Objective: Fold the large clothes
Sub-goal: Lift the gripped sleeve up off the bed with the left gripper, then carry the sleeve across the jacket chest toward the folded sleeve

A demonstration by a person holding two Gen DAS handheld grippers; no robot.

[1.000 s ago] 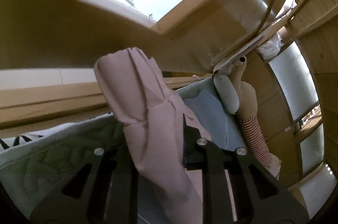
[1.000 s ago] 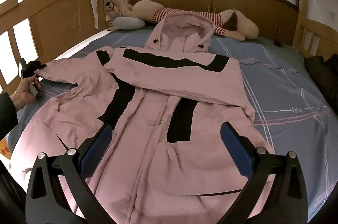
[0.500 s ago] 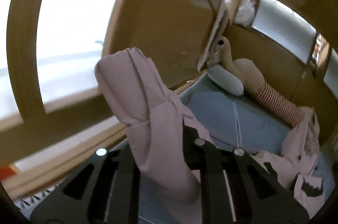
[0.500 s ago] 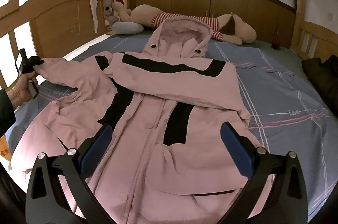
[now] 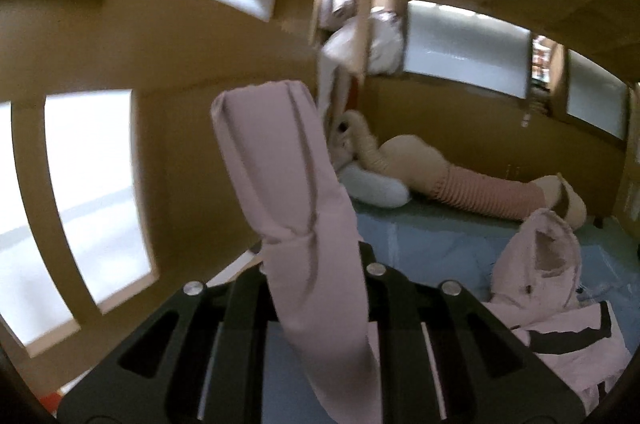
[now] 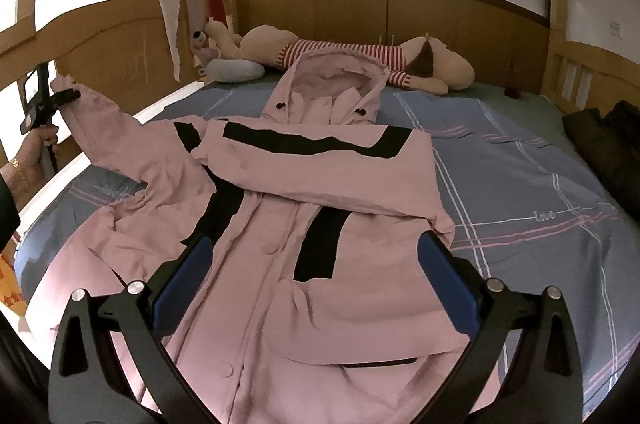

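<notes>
A large pink hooded jacket (image 6: 320, 192) with black stripes lies face up on the blue bed sheet (image 6: 520, 184), its right sleeve folded across the chest. My left gripper (image 5: 316, 264) is shut on the cuff of the left sleeve (image 5: 280, 176) and holds it up off the bed; it also shows in the right wrist view (image 6: 66, 94) at the far left. The jacket's hood (image 5: 540, 256) shows at the right of the left wrist view. My right gripper (image 6: 316, 272) is open and empty above the jacket's lower front.
A long plush dog (image 6: 360, 60) in a striped shirt and a grey pillow (image 6: 232, 70) lie at the head of the bed. Wooden rails (image 6: 100, 36) enclose the bed. Dark clothes (image 6: 600, 140) lie at the right edge.
My left gripper has lifted the sleeve cuff higher and turned toward the head of the bed. The right gripper has hardly moved.
</notes>
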